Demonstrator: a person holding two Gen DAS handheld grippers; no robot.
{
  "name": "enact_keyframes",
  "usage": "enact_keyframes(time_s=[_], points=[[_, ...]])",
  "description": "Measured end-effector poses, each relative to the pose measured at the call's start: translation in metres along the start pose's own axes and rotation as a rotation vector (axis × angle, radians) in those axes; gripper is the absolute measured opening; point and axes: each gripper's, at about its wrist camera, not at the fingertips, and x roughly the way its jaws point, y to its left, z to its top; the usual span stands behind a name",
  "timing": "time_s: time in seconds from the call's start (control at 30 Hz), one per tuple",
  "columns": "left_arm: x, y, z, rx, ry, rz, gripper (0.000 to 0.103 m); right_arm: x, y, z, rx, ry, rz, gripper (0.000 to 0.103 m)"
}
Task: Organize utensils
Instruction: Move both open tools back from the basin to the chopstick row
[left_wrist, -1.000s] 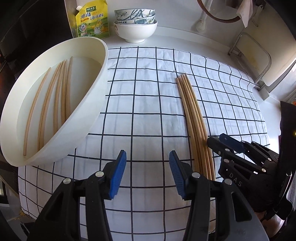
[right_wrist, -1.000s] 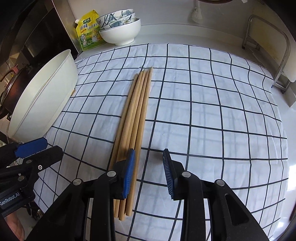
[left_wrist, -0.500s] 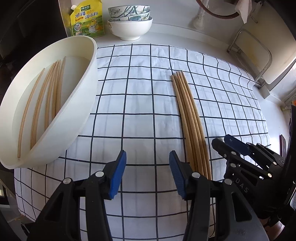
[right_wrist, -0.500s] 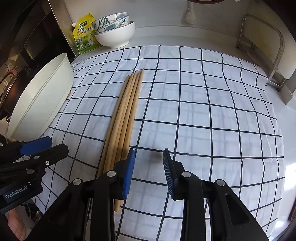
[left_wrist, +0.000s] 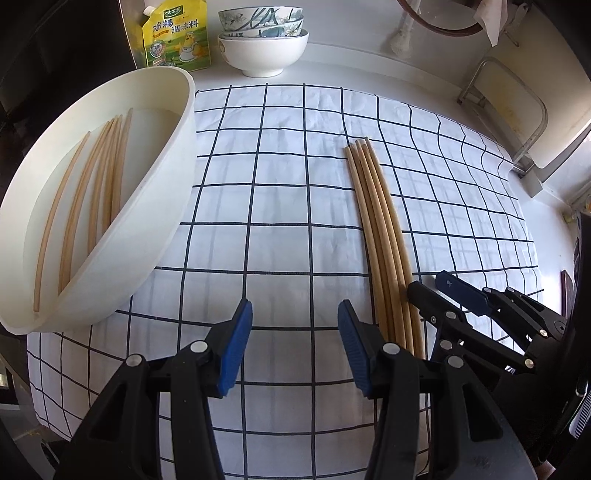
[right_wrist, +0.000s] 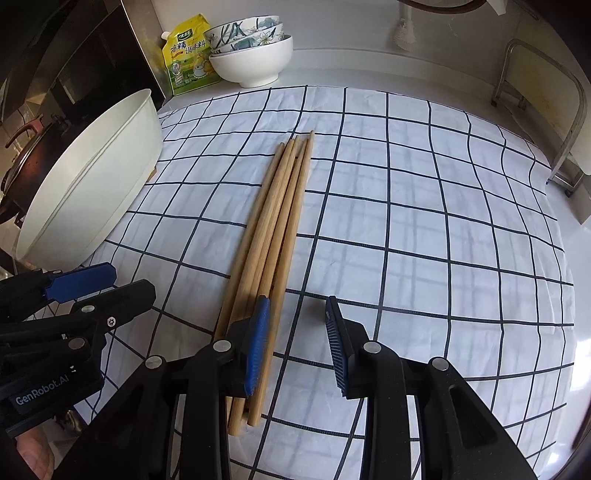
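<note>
Chopsticks (right_wrist: 275, 236) bundled on checked cloth (right_wrist: 424, 206) — right tongs (right_wrist: 295, 336) parted, empty

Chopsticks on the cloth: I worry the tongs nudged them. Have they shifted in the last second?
No. The chopsticks have their tips in the same row of squares on the checked cloth as before.

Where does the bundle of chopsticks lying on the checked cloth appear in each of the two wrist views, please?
Left wrist view: the bundle of chopsticks runs right of centre, its near end beside the right gripper.
Right wrist view: the bundle lies centre-left, its near end under the gripper's left finger.
Shared landmark: the stacked bowls at the back.
</note>
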Motion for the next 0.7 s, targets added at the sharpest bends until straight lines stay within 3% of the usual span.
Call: enact_keyframes(time_s=[0.7], points=[[0.029, -0.029, 0.008, 0.024, 0.025, -0.044, 0.048, -0.014, -0.049, -0.012, 0.082, -0.028, -0.044, 0.03]])
